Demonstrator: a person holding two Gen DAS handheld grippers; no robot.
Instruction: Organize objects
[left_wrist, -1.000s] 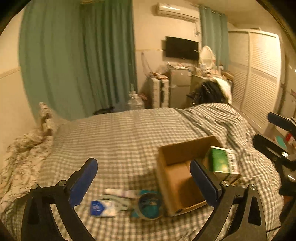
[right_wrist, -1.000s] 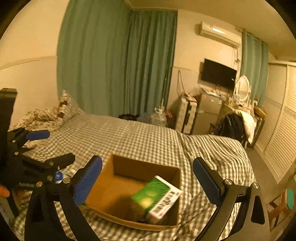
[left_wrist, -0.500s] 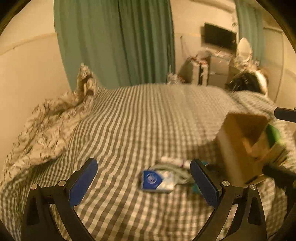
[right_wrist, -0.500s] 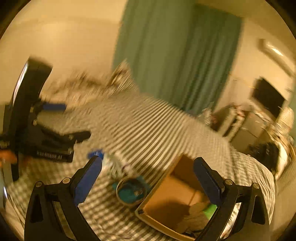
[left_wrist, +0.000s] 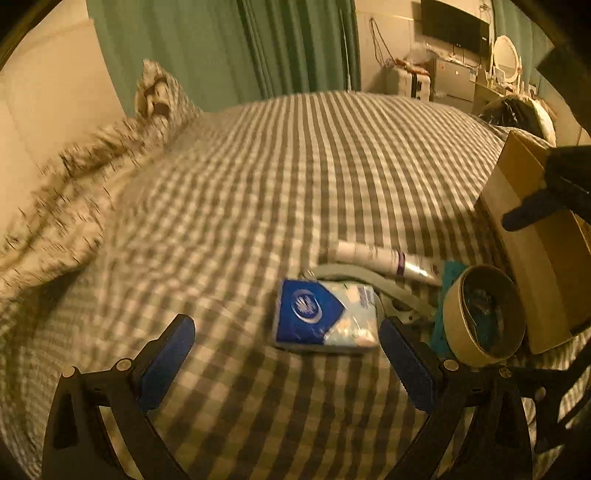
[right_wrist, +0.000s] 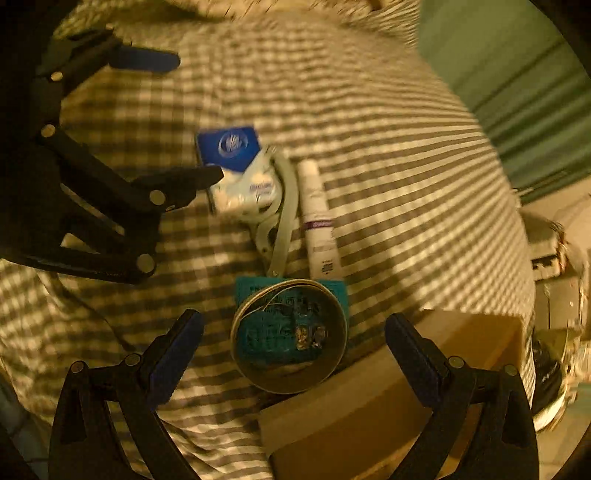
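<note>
Broadly, I have a gingham bedspread (left_wrist: 295, 177) under both tools, with the cardboard box (right_wrist: 388, 391) sitting at its right side, open-topped, presumably where the loose things belong. Just left of the box lies the clutter: a roll of tape (right_wrist: 290, 338) resting on a teal card (right_wrist: 338, 291), a white tube (right_wrist: 317, 218), a pale strap (right_wrist: 286, 206) and a blue-and-white tissue pack (left_wrist: 325, 317), all bunched together and touching. My right gripper (right_wrist: 293, 354) hangs over the tape roll, jaws spread wide and holding nothing, so I judge that roll the likeliest pick. My left gripper (left_wrist: 286, 360) is low near the tissue pack, jaws likewise apart and empty.
</note>
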